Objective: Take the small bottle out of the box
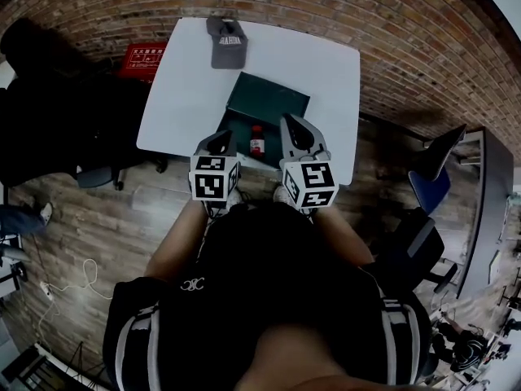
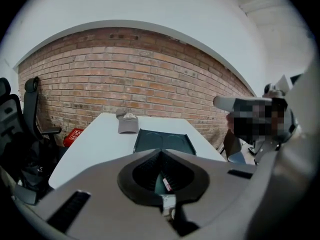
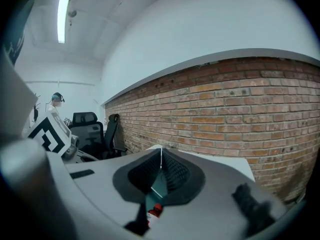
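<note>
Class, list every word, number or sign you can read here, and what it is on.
No text reads clearly.
Cap: pale lettering on its front, too blurred.
Red crate: white characters, too small.
Small bottle: label too small.

I am standing in an office-like workroom: a bare red brick wall [image 1: 407,39] runs behind my white rectangular tabletop [image 1: 183,96], black high-backed office chairs [image 3: 86,128] stand along it, grey-brown wood-plank flooring [image 1: 106,226] lies underfoot, and a long fluorescent ceiling tube [image 3: 62,19] glows overhead.
</note>
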`<control>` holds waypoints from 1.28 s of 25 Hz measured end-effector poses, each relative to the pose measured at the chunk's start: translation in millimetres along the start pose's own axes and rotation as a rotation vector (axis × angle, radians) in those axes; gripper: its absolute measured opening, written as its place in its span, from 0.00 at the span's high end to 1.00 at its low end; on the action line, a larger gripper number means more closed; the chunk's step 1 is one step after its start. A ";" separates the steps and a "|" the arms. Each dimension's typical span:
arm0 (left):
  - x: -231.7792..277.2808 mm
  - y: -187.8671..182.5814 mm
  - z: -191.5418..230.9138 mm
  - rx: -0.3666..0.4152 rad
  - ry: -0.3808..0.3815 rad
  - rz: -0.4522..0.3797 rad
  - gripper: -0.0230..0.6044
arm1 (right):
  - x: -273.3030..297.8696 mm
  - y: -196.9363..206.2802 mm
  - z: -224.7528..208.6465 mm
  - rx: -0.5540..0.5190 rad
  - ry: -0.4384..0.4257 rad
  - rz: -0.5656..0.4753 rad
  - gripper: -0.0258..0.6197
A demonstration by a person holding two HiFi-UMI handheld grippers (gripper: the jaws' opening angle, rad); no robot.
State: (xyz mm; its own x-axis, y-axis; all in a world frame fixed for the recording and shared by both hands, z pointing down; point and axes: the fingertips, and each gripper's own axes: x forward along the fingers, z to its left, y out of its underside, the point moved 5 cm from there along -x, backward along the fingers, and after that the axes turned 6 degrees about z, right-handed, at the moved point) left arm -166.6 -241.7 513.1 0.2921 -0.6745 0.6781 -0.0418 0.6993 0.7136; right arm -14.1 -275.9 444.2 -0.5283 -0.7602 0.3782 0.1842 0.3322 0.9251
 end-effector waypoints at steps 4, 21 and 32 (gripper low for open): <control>17.8 4.9 -5.8 -0.030 0.036 0.044 0.95 | 4.3 4.0 -10.9 0.003 -0.013 0.009 0.91; 115.8 33.8 -21.7 0.007 0.104 0.377 0.65 | 9.2 12.9 -45.3 0.029 0.030 0.046 0.91; 156.9 60.7 -23.1 -0.231 0.081 0.560 0.55 | 1.1 22.5 -76.9 0.081 0.050 0.053 0.91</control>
State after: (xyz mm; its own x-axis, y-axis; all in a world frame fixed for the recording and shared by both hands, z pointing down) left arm -101.2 -299.6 658.7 0.3579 -0.1754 0.9171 -0.0042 0.9819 0.1894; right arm 53.2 -312.2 468.1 -0.4773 -0.7666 0.4295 0.1420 0.4151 0.8986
